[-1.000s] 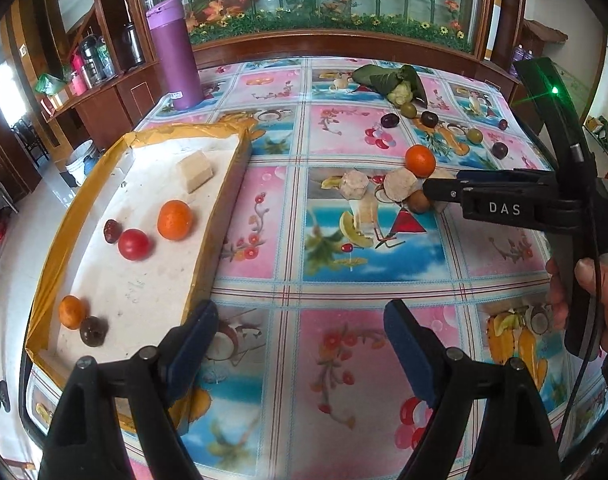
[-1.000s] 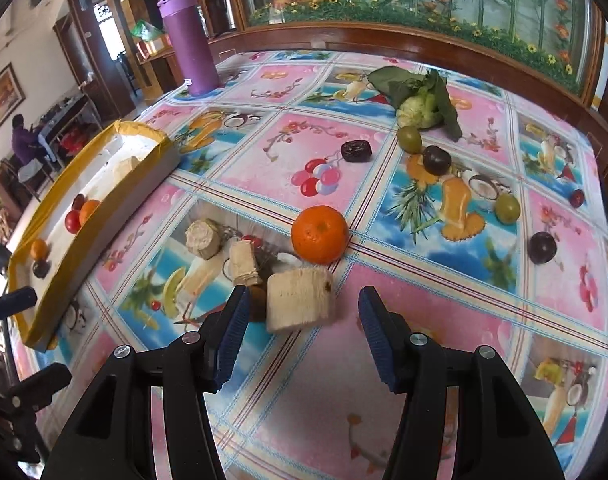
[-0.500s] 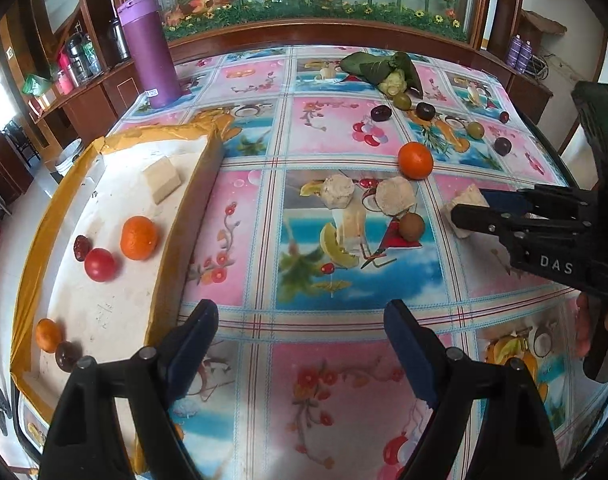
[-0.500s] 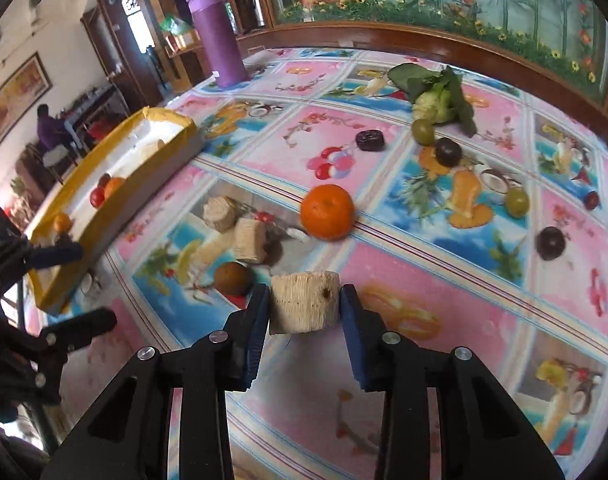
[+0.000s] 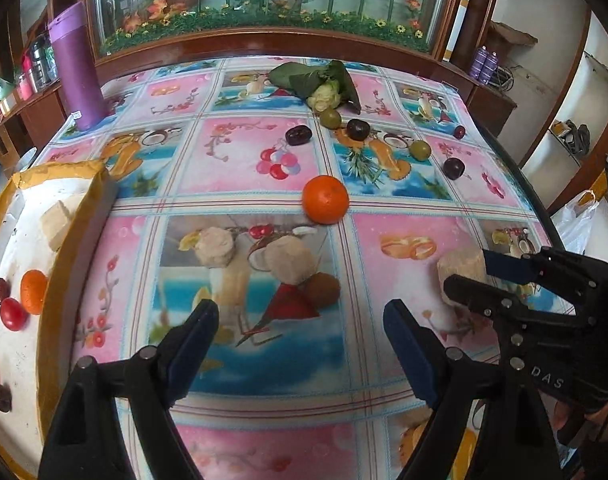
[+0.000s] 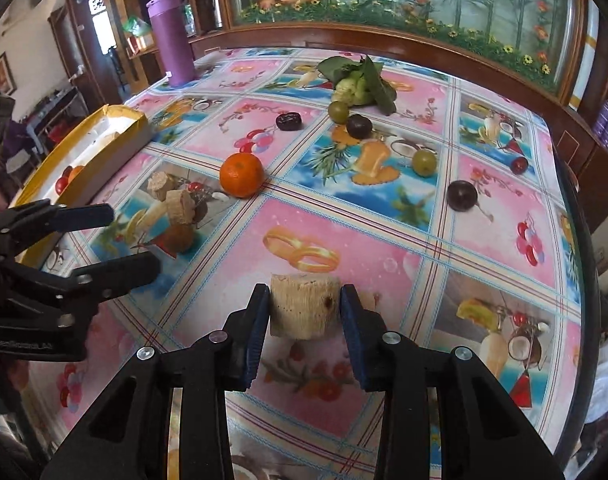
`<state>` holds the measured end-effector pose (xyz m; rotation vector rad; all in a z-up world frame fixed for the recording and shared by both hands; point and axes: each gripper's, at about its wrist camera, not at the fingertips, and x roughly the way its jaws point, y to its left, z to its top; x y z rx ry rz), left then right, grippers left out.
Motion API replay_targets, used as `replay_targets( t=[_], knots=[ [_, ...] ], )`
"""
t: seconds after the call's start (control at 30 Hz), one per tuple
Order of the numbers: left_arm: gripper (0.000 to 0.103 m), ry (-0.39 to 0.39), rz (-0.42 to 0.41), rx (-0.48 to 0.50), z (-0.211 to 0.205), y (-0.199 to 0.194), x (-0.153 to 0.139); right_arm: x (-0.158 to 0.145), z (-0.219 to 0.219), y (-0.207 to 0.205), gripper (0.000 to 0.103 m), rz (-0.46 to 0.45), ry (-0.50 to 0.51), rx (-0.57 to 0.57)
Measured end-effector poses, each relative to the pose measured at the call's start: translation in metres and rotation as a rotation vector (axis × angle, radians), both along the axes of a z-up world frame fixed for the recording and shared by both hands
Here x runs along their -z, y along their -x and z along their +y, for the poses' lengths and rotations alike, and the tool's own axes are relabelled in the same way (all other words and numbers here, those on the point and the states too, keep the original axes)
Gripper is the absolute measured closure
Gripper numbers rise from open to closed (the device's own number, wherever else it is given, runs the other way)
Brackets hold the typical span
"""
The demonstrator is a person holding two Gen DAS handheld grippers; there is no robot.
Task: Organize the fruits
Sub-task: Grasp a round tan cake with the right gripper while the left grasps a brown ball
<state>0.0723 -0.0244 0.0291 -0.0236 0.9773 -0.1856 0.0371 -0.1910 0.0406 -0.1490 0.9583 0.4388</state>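
Note:
My right gripper [image 6: 305, 314] is shut on a tan sugarcane chunk [image 6: 303, 308] and holds it just above the tablecloth; the chunk also shows in the left wrist view [image 5: 459, 268]. My left gripper [image 5: 300, 344] is open and empty over the cloth, near two more tan chunks [image 5: 216, 246] and a brown round fruit [image 5: 323, 289]. An orange [image 5: 325, 199] lies mid-table. The yellow-rimmed white tray [image 5: 76, 216] at the left holds an orange, a red fruit, dark fruits and a tan chunk.
Dark plums [image 6: 461, 195], green fruits [image 6: 423, 162] and a leafy bundle [image 6: 359, 80] lie at the far side. A purple flask [image 6: 172, 36] stands at the back left. A wooden ledge with a glass display runs behind the table. The table edge is at the right.
My right gripper closed on the sugarcane chunk and drew it back, away from the other pieces. My left gripper swung right, from beside the tray toward the table's middle.

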Motion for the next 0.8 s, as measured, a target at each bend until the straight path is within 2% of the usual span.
replay_targets(
  t=[0.03,0.2,0.23,0.27,0.33,0.53,0.8],
  knots=[
    [0.023,0.007,-0.004,-0.007,-0.001,-0.003,0.002,0.0,-0.001,0.0,0.068,0.003,-0.007,0.002],
    [0.052,0.055,0.041,-0.03,-0.003,-0.017,0.016,0.001,-0.003,0.0,0.068,0.003,-0.021,0.0],
    [0.056,0.046,0.013,-0.035,-0.004,-0.015,0.015,0.001,-0.002,0.0,0.068,0.002,-0.021,-0.001],
    [0.067,0.044,0.012,-0.026,-0.005,-0.015,0.016,0.001,-0.002,0.0,0.068,0.001,-0.02,-0.002],
    [0.078,0.037,0.001,-0.022,-0.005,-0.014,0.017,0.001,-0.002,0.001,0.068,-0.003,-0.019,-0.005],
    [0.079,0.082,0.002,-0.019,0.009,-0.005,0.015,0.001,-0.003,0.007,0.068,-0.017,-0.01,-0.004],
    [0.079,0.053,-0.004,0.033,0.018,0.026,0.007,-0.005,-0.004,0.021,0.068,-0.039,-0.001,0.012]
  ],
)
